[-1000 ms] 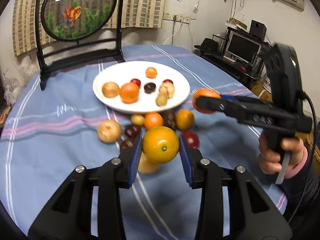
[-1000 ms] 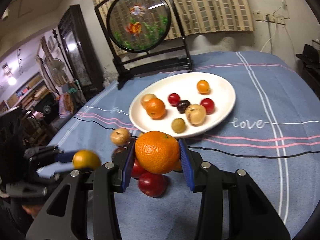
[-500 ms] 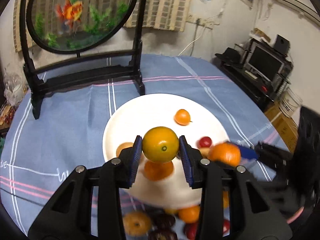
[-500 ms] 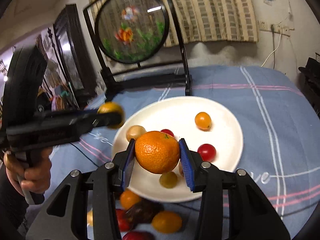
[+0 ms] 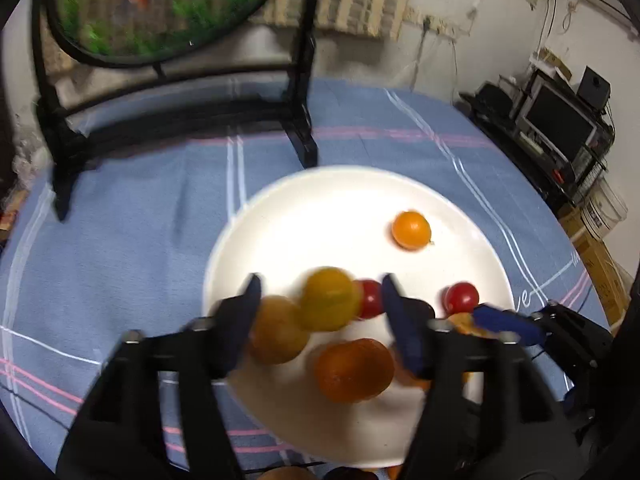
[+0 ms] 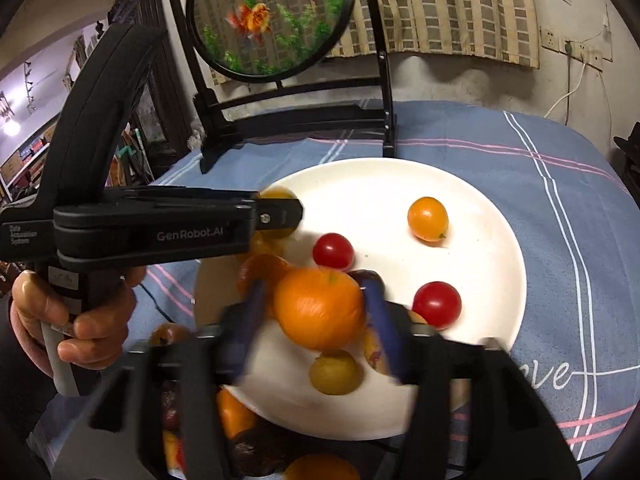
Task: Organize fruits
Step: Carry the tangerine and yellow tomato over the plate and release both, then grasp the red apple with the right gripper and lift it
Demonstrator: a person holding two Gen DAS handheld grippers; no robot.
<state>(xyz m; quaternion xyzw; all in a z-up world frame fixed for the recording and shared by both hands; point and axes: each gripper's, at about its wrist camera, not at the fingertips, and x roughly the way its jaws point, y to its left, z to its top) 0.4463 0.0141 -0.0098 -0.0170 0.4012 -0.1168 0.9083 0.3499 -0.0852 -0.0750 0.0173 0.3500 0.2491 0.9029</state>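
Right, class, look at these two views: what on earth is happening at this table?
A person holds a tool in each hand over a round white plate. Both tools' jaws are opening: the left tool lets go of a yellow-orange citrus fruit, the right tool a bigger orange mandarin. More fruit waits on the blue tablecloth.

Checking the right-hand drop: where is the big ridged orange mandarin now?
In the right wrist view the big ridged orange mandarin sits between the opening right gripper pads, over the white round plate's near side.
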